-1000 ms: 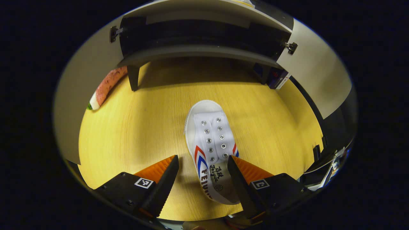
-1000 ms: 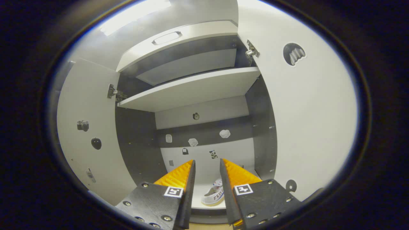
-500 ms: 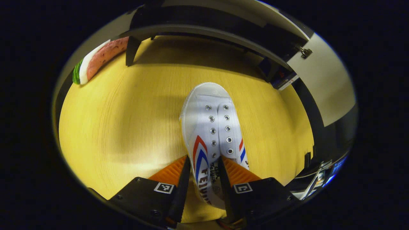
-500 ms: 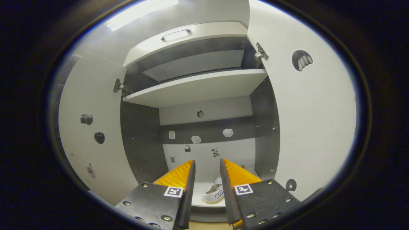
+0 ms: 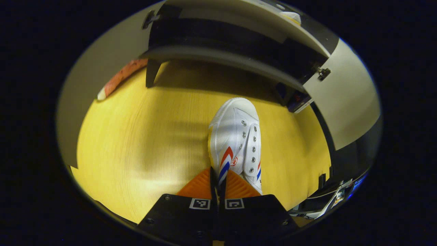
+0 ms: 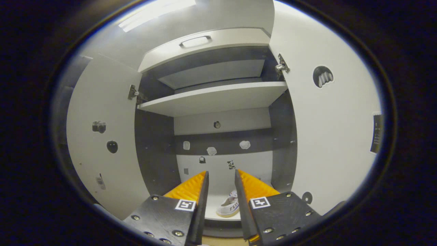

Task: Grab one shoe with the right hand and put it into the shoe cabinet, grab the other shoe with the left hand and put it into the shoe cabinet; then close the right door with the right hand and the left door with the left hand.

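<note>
in front of the shoe cabinet, the left gripper is pinched tight on the white shoe's soft heel collar. light, floppy canvas. right gripper partly open, empty; the other shoe sits inside the cabinet.

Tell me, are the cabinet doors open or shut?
Open. Both cabinet doors swing outward, showing the shelf and a shoe inside.
</note>
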A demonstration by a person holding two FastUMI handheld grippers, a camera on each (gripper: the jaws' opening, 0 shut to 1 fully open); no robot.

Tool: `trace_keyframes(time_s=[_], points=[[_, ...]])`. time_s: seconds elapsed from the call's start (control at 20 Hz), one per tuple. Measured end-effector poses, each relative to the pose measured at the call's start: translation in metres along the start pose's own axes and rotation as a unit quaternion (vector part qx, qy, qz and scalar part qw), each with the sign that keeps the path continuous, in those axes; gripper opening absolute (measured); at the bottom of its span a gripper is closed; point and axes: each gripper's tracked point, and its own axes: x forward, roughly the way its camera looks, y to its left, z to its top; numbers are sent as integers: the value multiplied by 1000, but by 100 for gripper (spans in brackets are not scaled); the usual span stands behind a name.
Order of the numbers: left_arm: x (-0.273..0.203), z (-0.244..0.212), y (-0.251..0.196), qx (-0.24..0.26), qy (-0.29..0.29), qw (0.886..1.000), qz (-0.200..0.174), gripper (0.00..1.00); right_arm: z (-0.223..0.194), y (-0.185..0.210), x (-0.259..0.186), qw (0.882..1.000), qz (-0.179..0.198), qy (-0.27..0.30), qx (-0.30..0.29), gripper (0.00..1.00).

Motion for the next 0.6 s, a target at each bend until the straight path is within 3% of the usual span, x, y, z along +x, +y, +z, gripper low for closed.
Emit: trace_keyframes(time_s=[0.2,0.45,0.5,0.55,0.6], points=[[-52,75,-29,-3,-95,995,-19,1,9,3,-18,1000,3,-10,-13,44],[-105,176,-52,-5,-216,976,-31,1,12,5,-48,999,0,-12,-35,44],[-119,193,-52,-9,-236,971,-34,1,12,5,-53,999,-3,-12,-39,39],[-127,214,-57,-15,-255,966,-39,1,13,4,-60,999,-7,-13,-43,44],[-135,232,-60,-20,-276,960,-44,1,12,5,-66,999,-10,-13,-46,34]])
